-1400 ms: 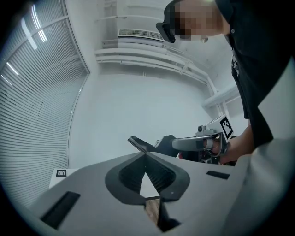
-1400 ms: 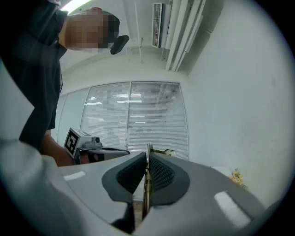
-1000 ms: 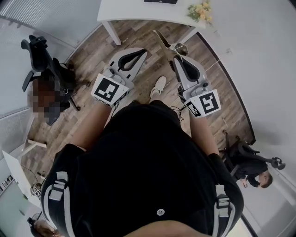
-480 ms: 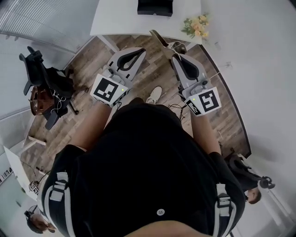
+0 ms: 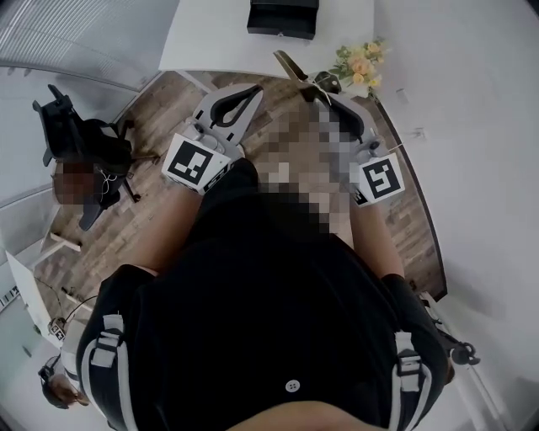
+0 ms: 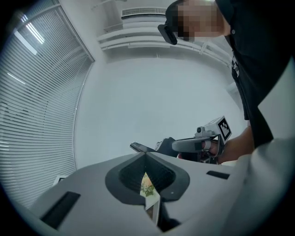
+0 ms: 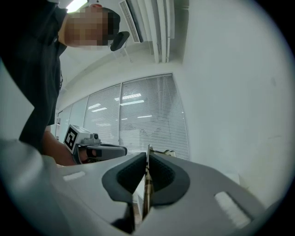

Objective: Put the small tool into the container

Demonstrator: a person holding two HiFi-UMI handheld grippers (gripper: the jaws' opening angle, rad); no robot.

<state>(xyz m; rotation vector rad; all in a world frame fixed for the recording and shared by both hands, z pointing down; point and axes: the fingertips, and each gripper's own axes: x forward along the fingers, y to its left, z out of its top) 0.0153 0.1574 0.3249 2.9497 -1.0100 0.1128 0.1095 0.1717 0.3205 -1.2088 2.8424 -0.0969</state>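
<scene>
One white surface [image 5: 210, 42] fills the top of the head view, with wood floor [image 5: 160, 126] below its near edge. Black container [image 5: 282, 17] sits on it toward the far side, and a bunch of flowers [image 5: 358, 63] lies off to the right.

Both grippers are held out over the floor, short of the surface edge. Left gripper [image 5: 253, 91] has its jaws drawn together at the tips with nothing between them. Its own view shows only flowers through the slit below the tips.

Right gripper [image 5: 324, 91] is clamped on the small tool [image 5: 295, 69], a thin flat piece. It is seen edge-on between the pads in the right gripper view [image 7: 146, 182] and juts well past the tips toward the container.

Risk, as a judgement: the grip is on one end only, so the long free end could swing or slide in the pads. It could also strike the container rim on the way in. Released too early, the tool would land on the surface or the floor.
</scene>
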